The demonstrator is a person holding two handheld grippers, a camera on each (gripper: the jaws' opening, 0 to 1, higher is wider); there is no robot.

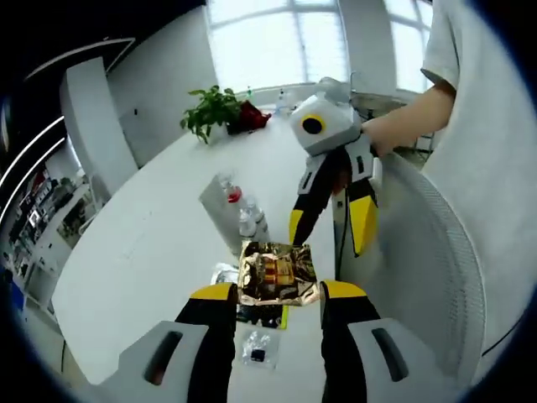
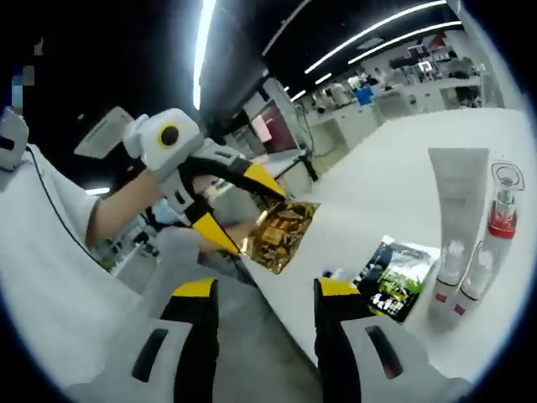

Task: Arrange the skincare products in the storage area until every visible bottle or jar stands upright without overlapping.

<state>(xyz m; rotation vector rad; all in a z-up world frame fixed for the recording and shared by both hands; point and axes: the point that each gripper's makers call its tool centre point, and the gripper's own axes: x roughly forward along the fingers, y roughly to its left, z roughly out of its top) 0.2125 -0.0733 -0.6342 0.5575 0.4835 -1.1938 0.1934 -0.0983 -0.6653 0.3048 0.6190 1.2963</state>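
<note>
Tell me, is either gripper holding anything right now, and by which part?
Yes. The left gripper pinches the shiny gold packet by one edge, lifted off the table. The right gripper is open and holds nothing.

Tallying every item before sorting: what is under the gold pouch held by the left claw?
Under the gold pouch a dark green packet peeks out on the table, with a small clear sachet nearer. Most of the packet is covered in this view.

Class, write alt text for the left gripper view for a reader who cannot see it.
The left gripper pinches a crinkled gold foil sachet above a white table. The right gripper, jaws open, hangs beside a white tube and small clear bottles standing upright; a potted green plant sits behind.
</note>
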